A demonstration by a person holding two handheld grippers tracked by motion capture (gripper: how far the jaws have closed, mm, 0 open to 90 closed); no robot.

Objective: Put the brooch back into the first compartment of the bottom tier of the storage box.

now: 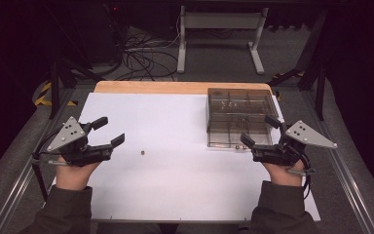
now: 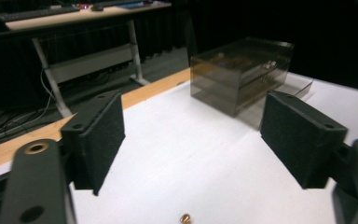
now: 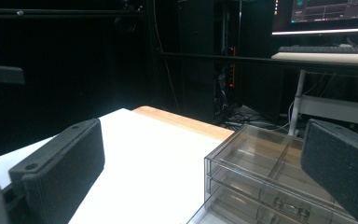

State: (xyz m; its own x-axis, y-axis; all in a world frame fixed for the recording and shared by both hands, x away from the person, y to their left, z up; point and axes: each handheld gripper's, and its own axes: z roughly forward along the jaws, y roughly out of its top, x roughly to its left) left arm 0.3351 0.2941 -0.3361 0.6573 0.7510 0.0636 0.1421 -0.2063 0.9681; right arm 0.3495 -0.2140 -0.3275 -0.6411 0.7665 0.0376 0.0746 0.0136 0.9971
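Left hand-held gripper open, small brass part just beside

1. Wide bare stretch of white sheet across the middle of the table, open to a pass from either side.
2. One small brass bit lying loose near the middle, just right of the left gripper, nothing else close to it.
3. Far right corner taken up by a smoky clear drawer box, blocking that way.
4. Right gripper just in front of the box, little room between them.
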